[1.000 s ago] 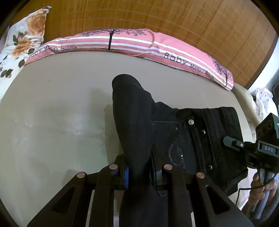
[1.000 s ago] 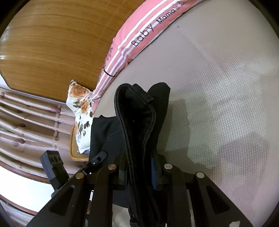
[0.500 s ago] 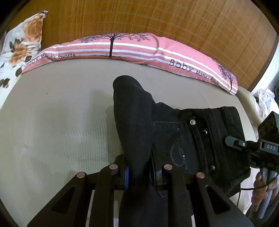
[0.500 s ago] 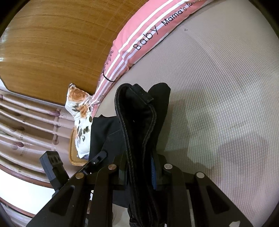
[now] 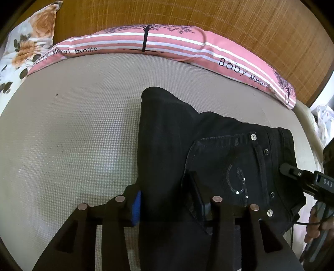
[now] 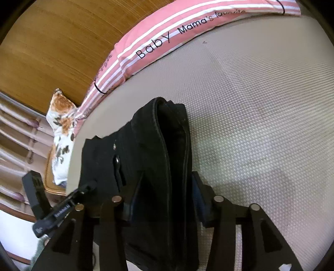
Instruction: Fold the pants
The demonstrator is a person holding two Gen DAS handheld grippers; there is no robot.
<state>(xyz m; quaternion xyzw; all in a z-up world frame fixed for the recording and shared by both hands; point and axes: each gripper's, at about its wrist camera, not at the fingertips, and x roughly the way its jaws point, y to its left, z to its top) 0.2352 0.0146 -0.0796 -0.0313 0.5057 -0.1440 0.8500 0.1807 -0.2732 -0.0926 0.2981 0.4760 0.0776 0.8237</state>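
Black jeans (image 5: pixel 208 150) lie folded on a beige textured mat (image 5: pixel 73 135), back pocket with sequin stitching and rivets facing up. My left gripper (image 5: pixel 167 204) stands wider than before around a folded edge of the jeans, fabric still between its fingers. My right gripper (image 6: pixel 162 200) stands likewise around the thick waistband fold (image 6: pixel 173 146). The right gripper also shows at the right edge of the left wrist view (image 5: pixel 309 177), and the left gripper shows at the lower left of the right wrist view (image 6: pixel 62 208).
A long pink striped pillow (image 5: pixel 167 43) lies along the mat's far edge against a woven bamboo wall (image 5: pixel 229 18). A floral pillow (image 5: pixel 27 41) sits at the far left. A hand (image 5: pixel 317 227) holds the right tool.
Both grippers have opened wider around the jeans. The jeans have come down onto the mat, and both cameras sit lower and closer to it.
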